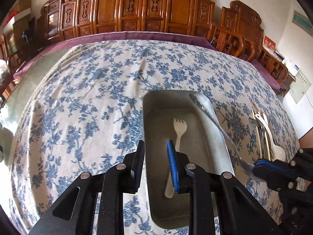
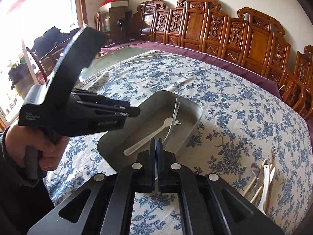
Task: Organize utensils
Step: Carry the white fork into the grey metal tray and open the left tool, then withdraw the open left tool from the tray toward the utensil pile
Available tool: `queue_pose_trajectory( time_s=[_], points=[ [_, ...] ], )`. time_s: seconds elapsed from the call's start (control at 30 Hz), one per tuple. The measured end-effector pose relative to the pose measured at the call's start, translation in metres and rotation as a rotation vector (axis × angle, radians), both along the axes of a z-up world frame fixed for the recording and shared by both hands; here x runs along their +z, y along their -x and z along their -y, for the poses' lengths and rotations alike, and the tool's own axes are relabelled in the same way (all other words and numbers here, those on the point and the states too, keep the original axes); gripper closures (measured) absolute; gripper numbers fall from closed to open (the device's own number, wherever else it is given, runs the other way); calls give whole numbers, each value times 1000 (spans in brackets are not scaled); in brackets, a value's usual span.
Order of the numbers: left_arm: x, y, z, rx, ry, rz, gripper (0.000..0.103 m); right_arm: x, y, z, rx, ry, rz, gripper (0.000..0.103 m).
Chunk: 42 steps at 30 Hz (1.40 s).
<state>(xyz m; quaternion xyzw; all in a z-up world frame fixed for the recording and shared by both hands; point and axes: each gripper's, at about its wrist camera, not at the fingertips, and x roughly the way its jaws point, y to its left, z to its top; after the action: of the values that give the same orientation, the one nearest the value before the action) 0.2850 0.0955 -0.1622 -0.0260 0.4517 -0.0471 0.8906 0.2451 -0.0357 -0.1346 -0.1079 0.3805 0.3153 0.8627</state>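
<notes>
A grey metal tray (image 1: 219,137) (image 2: 193,107) lies on the floral tablecloth. A white plastic fork (image 1: 177,137) (image 2: 148,137) lies inside it. My right gripper (image 2: 156,143) (image 1: 258,166) is shut on a metal utensil (image 2: 174,115) (image 1: 211,113) and holds it above the tray's right side, handle pointing away. My left gripper (image 1: 155,148) (image 2: 133,111) is open and empty, hovering over the tray's near left rim. A pile of loose utensils (image 1: 264,135) (image 2: 260,182) lies on the cloth to the right.
The table wears a blue floral cloth (image 1: 88,101) over a purple one (image 2: 215,54). Carved wooden chairs (image 1: 148,9) (image 2: 234,31) line the far edge. A window (image 2: 39,19) is at the left.
</notes>
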Motion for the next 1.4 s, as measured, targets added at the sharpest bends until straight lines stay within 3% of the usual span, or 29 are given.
queue_pose_trajectory(
  time_s=[0.57,0.87,1.17,1.4],
  points=[
    [11,-3,-34,64,-1,25,77,-50,-32,-42,-27,-44,-146,101],
    [11,-2,-36,70,1,25,76,-60,-35,-48,-30,-75,-187,100],
    [11,-1,-29,63,-1,28,76,-47,-27,-36,-17,-116,-167,99],
    [17,9,-2,15,-3,50,67,-9,-7,25,-44,-115,-56,99]
  ],
)
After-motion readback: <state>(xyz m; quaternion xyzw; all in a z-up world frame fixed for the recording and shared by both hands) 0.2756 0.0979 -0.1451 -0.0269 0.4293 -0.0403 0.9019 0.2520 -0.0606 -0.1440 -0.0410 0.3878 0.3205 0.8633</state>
